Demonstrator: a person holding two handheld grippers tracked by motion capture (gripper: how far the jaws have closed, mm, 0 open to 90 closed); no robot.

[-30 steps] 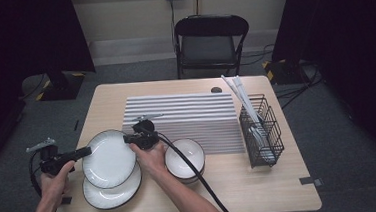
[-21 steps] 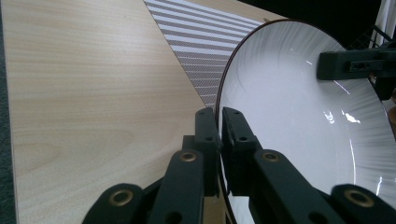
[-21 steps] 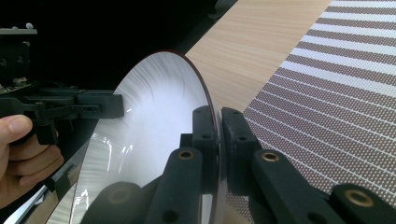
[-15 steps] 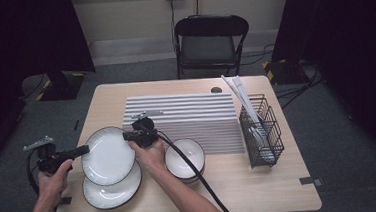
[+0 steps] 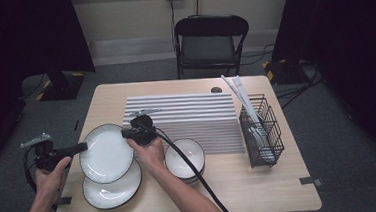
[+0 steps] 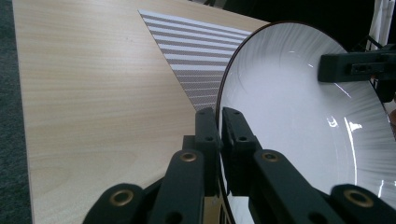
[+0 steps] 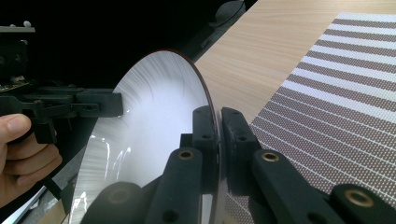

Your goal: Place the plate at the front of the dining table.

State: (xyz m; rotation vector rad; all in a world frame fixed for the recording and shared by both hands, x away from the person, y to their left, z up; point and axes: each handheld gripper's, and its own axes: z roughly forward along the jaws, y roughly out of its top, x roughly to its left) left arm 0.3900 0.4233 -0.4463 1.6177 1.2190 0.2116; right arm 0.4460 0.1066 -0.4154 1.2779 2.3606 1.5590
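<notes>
A white plate with a dark rim (image 5: 106, 153) is held tilted just above a second white plate (image 5: 112, 190) that lies on the wooden table (image 5: 262, 191). My left gripper (image 5: 82, 147) is shut on the upper plate's left rim, and my right gripper (image 5: 126, 134) is shut on its right rim. In the left gripper view both jaws of the left gripper (image 6: 219, 121) pinch the plate (image 6: 303, 121) edge, with the right gripper (image 6: 355, 65) across it. The right gripper view shows the right gripper (image 7: 218, 121) clamped on the plate (image 7: 154, 130) rim and the left gripper (image 7: 100, 103) opposite.
A striped mat (image 5: 196, 115) covers the table's middle. A stack of white bowls (image 5: 184, 158) sits right of the plates. A black wire basket (image 5: 260, 131) with utensils stands at the right. A black folding chair (image 5: 211, 39) is behind the table.
</notes>
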